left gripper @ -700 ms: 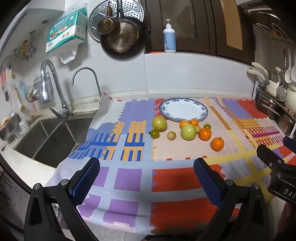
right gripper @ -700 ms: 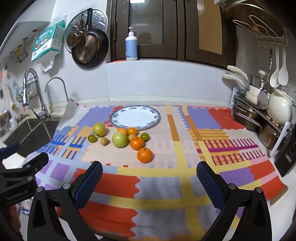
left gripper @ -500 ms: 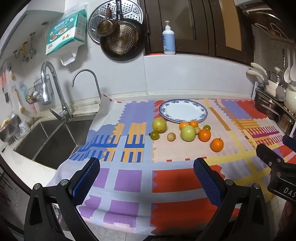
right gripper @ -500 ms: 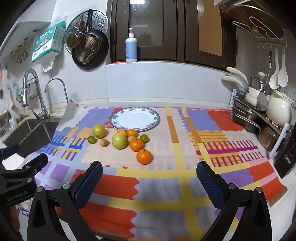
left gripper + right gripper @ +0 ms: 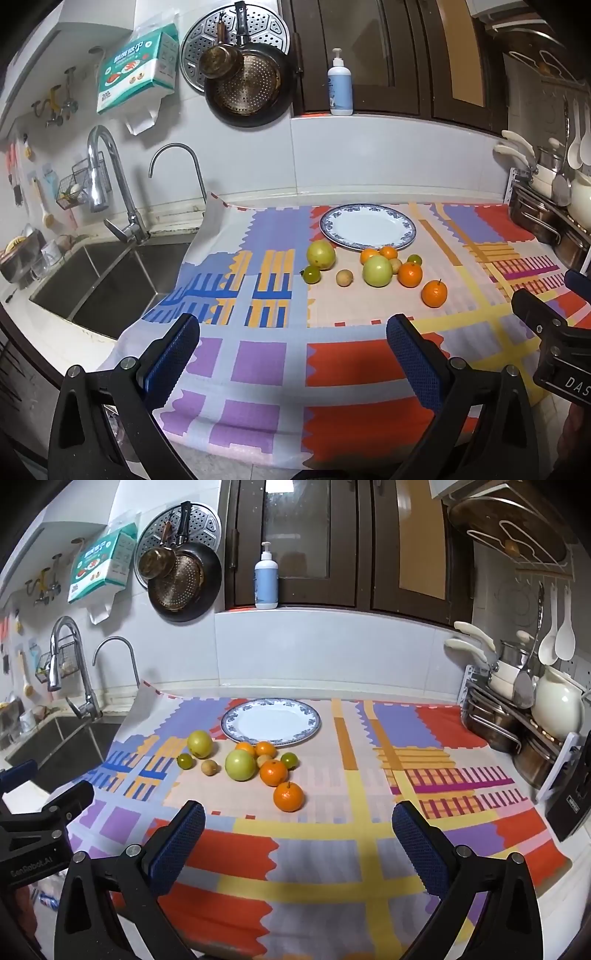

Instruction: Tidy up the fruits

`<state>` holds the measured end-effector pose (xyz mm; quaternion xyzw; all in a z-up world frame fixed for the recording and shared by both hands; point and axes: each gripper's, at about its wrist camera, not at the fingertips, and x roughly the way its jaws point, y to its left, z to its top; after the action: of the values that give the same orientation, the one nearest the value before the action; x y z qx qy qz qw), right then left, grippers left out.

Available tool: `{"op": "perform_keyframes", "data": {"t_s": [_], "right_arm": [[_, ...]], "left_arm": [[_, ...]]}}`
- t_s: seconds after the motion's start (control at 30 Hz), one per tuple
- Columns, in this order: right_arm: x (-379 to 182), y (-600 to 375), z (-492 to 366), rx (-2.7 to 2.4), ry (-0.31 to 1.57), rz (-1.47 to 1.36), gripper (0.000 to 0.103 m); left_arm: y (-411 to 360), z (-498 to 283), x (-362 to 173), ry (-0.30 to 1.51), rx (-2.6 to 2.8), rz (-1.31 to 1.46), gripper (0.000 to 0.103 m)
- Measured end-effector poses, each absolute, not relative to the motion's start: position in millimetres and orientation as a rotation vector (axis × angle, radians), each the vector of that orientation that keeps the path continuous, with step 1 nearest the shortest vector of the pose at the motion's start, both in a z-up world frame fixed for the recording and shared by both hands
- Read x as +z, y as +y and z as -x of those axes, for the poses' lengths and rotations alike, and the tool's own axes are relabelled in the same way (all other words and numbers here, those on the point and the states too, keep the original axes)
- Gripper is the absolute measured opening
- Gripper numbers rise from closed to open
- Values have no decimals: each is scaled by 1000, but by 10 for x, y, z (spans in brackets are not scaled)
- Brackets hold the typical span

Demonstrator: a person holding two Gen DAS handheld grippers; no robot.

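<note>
Several fruits lie loose on a patterned cloth (image 5: 258, 354) (image 5: 332, 849): oranges, the nearest one (image 5: 434, 293) (image 5: 288, 796), a big green fruit (image 5: 377, 270) (image 5: 241, 764), a yellow-green one (image 5: 320, 254) (image 5: 200, 743) and small green and tan ones. Behind them sits a white plate with a blue rim (image 5: 406, 226) (image 5: 312, 722), nothing on it. My left gripper (image 5: 291, 343) hangs open over the cloth's near edge, well short of the fruit. My right gripper (image 5: 297, 829) is open too, just short of the nearest orange.
A steel sink (image 5: 92, 288) with two taps lies to the left. A rack of pots and a white jug (image 5: 557, 705) lines the right edge. Pans (image 5: 181, 579) hang on the back wall, and a soap bottle (image 5: 266, 578) stands on the ledge.
Both views have drifted slightly: the fruit sits a little lower and nearer in the frames. Both grippers stay wide open with nothing in them.
</note>
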<state>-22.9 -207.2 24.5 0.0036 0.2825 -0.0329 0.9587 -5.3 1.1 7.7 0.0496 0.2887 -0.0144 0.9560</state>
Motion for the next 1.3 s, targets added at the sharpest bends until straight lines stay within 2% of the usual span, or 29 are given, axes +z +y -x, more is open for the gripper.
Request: {"op": "perform_keyframes", "data": {"t_s": [1.3], "right_arm": [[292, -2077, 239, -52, 568, -21, 102]], "left_arm": [[-39, 85, 108, 567, -23, -92, 103]]}}
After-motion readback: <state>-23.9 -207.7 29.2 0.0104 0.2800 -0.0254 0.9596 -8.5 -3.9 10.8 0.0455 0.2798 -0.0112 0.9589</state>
